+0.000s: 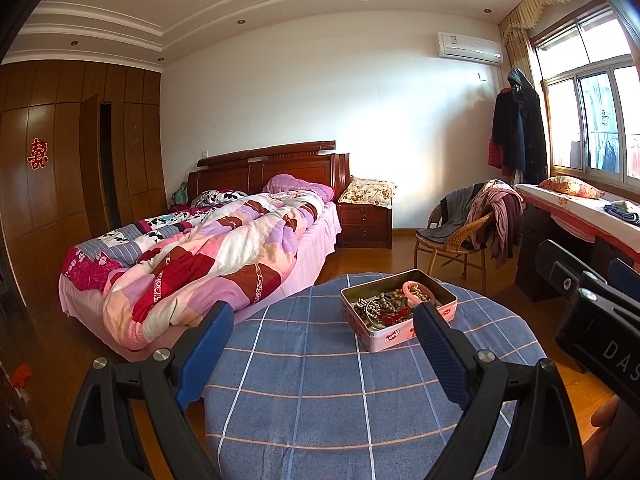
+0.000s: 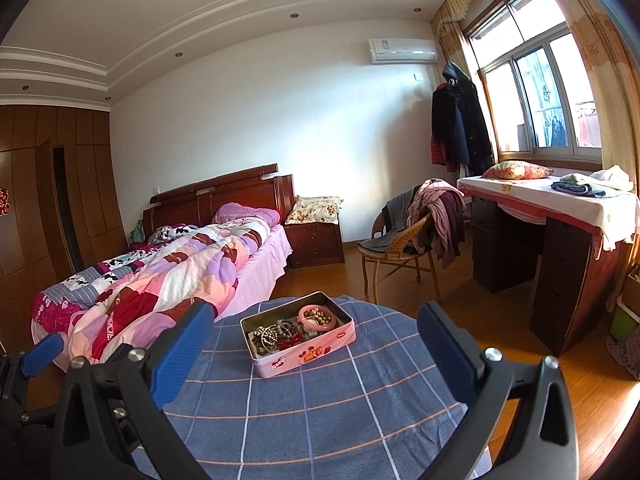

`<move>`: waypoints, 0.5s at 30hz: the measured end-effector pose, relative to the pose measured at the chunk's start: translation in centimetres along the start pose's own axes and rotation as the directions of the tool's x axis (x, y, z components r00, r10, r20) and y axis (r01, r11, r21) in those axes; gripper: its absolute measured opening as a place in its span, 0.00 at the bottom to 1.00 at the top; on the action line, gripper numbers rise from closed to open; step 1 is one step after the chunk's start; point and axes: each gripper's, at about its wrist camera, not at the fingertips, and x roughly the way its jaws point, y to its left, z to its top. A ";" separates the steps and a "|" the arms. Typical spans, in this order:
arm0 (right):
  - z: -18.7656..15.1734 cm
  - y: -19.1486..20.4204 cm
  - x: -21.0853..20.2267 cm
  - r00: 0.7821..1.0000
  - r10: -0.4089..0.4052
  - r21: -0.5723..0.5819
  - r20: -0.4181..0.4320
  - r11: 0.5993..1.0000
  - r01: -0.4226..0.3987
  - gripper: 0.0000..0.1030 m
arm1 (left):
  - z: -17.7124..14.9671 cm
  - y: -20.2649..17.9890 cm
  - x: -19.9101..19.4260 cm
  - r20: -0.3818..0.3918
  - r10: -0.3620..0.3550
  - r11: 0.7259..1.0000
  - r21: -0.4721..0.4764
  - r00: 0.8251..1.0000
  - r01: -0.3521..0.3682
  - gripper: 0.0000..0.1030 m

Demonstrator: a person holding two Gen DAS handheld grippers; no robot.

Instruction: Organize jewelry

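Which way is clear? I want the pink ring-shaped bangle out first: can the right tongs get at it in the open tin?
Probably yes: the pink ring-shaped bangle lies atop the beads, tin lidless, right tongs open.

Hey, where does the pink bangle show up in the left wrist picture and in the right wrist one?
Left wrist: pink bangle right of centre, in the tin's far end, partly behind the right fingertip.
Right wrist: pink bangle near centre, fully visible in the tin's far right corner.
Shared landmark: the wicker chair beyond the table.
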 end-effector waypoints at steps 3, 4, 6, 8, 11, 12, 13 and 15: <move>-0.1 0.0 0.1 1.000 -0.001 -0.004 -0.002 1.000 0.001 1.00 | 0.0 0.0 0.0 -0.001 -0.001 1.000 -0.005 1.000 0.001 0.89; -0.1 0.0 0.1 1.000 -0.001 -0.005 -0.004 1.000 0.001 1.00 | 0.0 0.1 -0.1 -0.001 -0.002 1.000 -0.006 1.000 0.002 0.89; -0.1 0.0 0.1 1.000 -0.002 -0.006 -0.003 1.000 0.002 1.00 | 0.0 0.1 -0.1 0.000 0.001 1.000 -0.007 1.000 -0.001 0.89; -0.1 0.0 0.1 1.000 -0.003 -0.007 -0.004 1.000 0.002 1.00 | 0.0 0.2 -0.1 -0.001 0.000 1.000 -0.007 1.000 0.000 0.89; -0.1 0.0 0.2 1.000 -0.003 -0.003 -0.003 1.000 0.003 1.00 | 0.1 0.2 -0.2 0.000 0.000 1.000 -0.007 1.000 0.000 0.89; -0.1 -0.1 0.2 1.000 -0.004 -0.003 -0.003 1.000 0.004 1.00 | 0.0 0.2 -0.2 -0.001 0.000 1.000 -0.007 1.000 0.000 0.89; -0.1 -0.1 0.2 1.000 -0.004 -0.003 -0.005 1.000 0.004 1.00 | 0.1 0.2 -0.2 0.000 0.000 1.000 -0.008 1.000 0.000 0.89; -0.1 -0.1 0.2 1.000 -0.005 -0.002 -0.004 1.000 0.005 1.00 | 0.0 0.2 -0.2 0.000 -0.002 1.000 -0.009 1.000 0.002 0.89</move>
